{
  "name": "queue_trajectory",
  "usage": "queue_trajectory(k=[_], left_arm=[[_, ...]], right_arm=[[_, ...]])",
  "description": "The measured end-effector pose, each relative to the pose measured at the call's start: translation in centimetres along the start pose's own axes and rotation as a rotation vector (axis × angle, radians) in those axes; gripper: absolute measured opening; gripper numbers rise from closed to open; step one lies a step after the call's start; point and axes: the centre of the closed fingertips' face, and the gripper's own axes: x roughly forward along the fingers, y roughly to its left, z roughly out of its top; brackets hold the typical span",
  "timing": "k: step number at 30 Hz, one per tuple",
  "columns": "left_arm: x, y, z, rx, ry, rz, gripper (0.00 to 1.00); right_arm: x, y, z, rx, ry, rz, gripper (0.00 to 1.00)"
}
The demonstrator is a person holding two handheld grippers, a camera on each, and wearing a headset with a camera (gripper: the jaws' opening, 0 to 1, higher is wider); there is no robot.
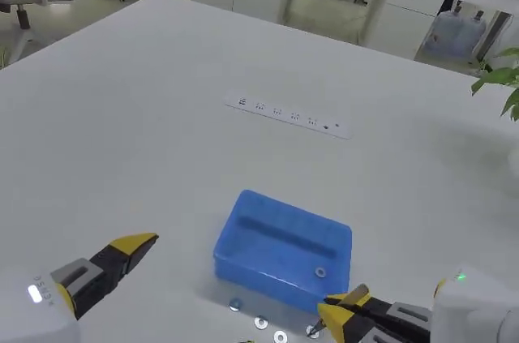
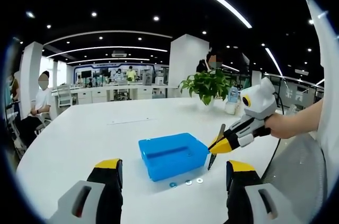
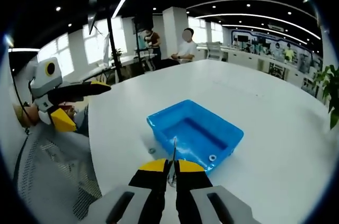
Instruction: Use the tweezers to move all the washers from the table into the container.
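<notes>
A blue container sits on the white table with one washer inside it. Several washers lie on the table just in front of it. My right gripper is shut on the tweezers, whose tip hovers over the rightmost loose washer. In the right gripper view the tweezers stick out from the right gripper toward the container. My left gripper stands open to the left of the container, holding nothing. The left gripper view shows the left gripper, the loose washers and the right gripper.
A power strip is set into the white table beyond the container. A potted plant stands at the right edge. Office chairs and desks lie past the far edge. People sit in the background.
</notes>
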Motion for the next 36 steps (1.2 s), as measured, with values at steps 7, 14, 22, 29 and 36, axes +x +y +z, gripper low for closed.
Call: queue_trajectory(k=[7, 14, 22, 29, 36], left_arm=[[0.0, -0.1, 0.0, 0.005, 0.000, -0.001, 0.81], [0.1, -0.1, -0.2, 0.007, 0.010, -0.005, 0.81], [0.1, 0.1, -0.5, 0.006, 0.024, 0.006, 0.81], [0.1, 0.1, -0.6, 0.015, 0.033, 0.012, 0.82], [0.0, 0.2, -0.5, 0.016, 0.035, 0.017, 0.81]], right_arm=[[-1.3, -0.1, 2.5, 0.028, -0.066, 0.024, 0.02], [-1.2, -1.4, 4.8, 0.029, -0.106, 0.032, 0.02], [0.6, -2.8, 5.9, 0.020, -0.096, 0.072, 0.02], [2.4, -4.9, 5.4, 0.079, -0.059, 0.054, 0.02], [4.4, -6.0, 4.3, 0.095, 0.002, 0.040, 0.02]])
